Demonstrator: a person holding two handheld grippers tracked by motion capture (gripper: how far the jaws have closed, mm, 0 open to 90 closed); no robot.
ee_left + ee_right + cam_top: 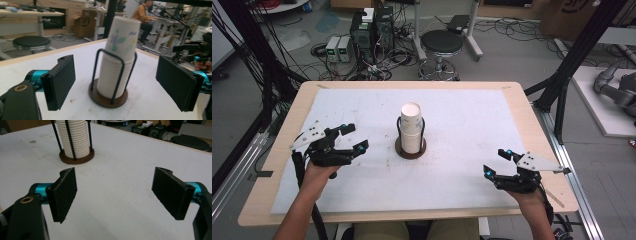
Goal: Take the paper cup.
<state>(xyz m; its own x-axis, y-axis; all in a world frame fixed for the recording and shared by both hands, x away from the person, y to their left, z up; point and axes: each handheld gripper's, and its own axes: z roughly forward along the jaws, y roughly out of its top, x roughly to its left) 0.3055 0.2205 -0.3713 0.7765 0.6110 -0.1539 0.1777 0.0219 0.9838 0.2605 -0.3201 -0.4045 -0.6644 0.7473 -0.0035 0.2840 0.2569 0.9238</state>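
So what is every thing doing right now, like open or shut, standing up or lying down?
Left gripper: open, holding nothing, beside the cups.
Right gripper: open, holding nothing, apart from the cups.
Stack of paper cups: upright, nested together inside the holder.
Cup holder: upright on the table, wire bars around the stack.
Table: white mat lying flat on it.

It was a robotics lab: computer towers [373, 30] and tangled cables [337, 67] sat on the floor beside a stool [441, 44], with workbenches [30, 12] behind.
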